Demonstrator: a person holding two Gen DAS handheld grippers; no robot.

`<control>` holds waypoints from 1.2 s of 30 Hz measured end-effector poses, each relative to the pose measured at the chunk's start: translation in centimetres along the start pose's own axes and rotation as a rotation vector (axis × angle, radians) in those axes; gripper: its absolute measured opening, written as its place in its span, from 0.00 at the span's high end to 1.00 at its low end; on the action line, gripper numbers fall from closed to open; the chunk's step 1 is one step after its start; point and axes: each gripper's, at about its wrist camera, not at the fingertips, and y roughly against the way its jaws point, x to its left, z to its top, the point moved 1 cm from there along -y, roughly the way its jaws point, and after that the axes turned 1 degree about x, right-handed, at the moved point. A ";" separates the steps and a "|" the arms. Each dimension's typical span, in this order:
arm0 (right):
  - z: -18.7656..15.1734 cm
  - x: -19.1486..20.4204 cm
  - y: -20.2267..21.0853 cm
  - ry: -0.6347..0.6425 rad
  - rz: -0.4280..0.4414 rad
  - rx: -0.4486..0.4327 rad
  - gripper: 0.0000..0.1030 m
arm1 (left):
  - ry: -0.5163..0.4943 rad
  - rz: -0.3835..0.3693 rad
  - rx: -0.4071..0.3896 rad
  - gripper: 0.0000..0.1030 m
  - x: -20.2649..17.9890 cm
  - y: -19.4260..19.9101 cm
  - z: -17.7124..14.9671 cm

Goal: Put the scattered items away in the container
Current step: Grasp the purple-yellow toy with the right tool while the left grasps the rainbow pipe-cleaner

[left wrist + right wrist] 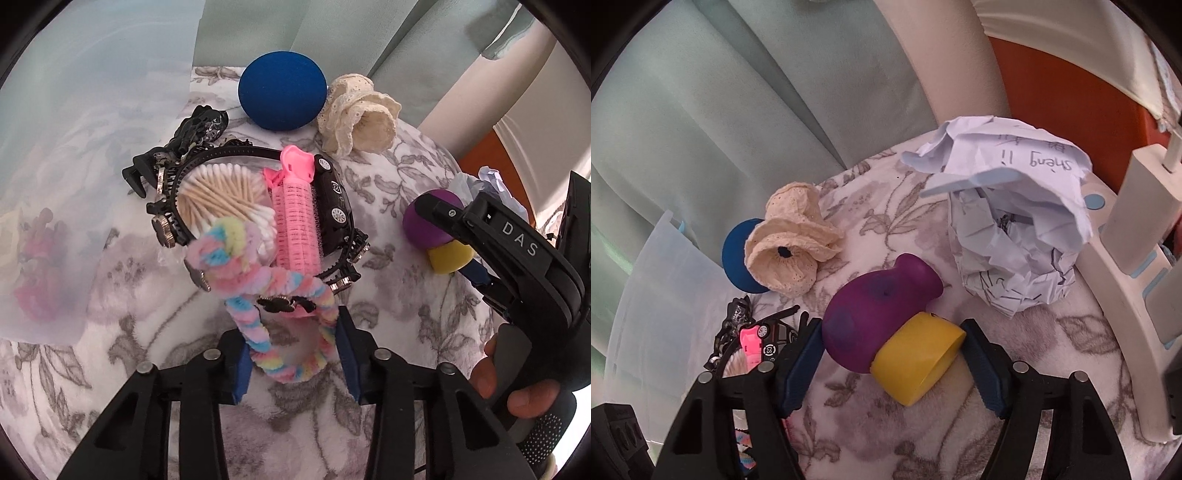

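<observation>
While both handheld grippers point down at a floral blanket (pixel 388 206), each has an item between its blue pads. In the left wrist view, the left gripper (pixel 293 354) sits at six o'clock, its pads (pixel 242 373) against the two sides of a pastel rainbow scrunchie (pixel 291 343) — they appear to be pressing on its loop. Just beyond, toward twelve o'clock, lies a heap: cotton swabs (pixel 218 195), a pink hair roller (pixel 299 225), a black toy car (pixel 332 199) and a black studded headband (pixel 173 206) curving around them. A black hair claw (pixel 195 129) lies at eleven o'clock, a blue sponge ball (pixel 282 90) at twelve, and a cream lace scrunchie (pixel 360 114) at one o'clock. The translucent container (pixel 74 184) stands at nine o'clock, with something pink blurred behind its wall.

In the right wrist view, the right gripper (pixel 892 362) straddles a purple and yellow toy (pixel 886 332) at the centre. Its left pad (pixel 803 365) touches the purple part; the right pad lies close beside the yellow cup's rim — whether it touches cannot be told. A crumpled paper ball (pixel 1012 225) lies at one o'clock. The person's hand (pixel 517 384) holds that gripper's handle at four o'clock in the left view.
</observation>
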 end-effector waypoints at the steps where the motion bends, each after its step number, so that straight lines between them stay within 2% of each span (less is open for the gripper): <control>1: 0.0 0.0 0.0 -0.001 0.002 0.000 0.26 | -0.002 -0.001 0.002 0.62 0.0 0.1 -0.1; 12: -1.7 0.0 1.6 -0.021 0.009 0.007 0.26 | -0.019 -0.004 0.020 0.69 -0.5 0.8 -1.0; 13: -1.9 0.0 1.8 -0.025 0.010 0.009 0.26 | -0.019 -0.008 0.023 0.71 -0.5 1.0 -1.0; 14: -2.1 0.1 2.0 -0.026 0.010 0.011 0.26 | -0.022 -0.010 0.025 0.84 -0.6 1.1 -1.1; 15: -2.3 0.1 2.2 -0.025 0.010 0.012 0.26 | -0.027 -0.008 0.026 0.90 -0.7 1.1 -1.1; 24: -3.6 1.0 5.2 -0.039 0.025 -0.012 0.26 | -0.059 -0.024 -0.005 0.91 -1.3 3.5 -1.5; 36: -3.1 4.2 11.8 0.007 0.070 -0.128 0.26 | -0.105 -0.057 -0.143 0.91 -2.8 10.2 -1.3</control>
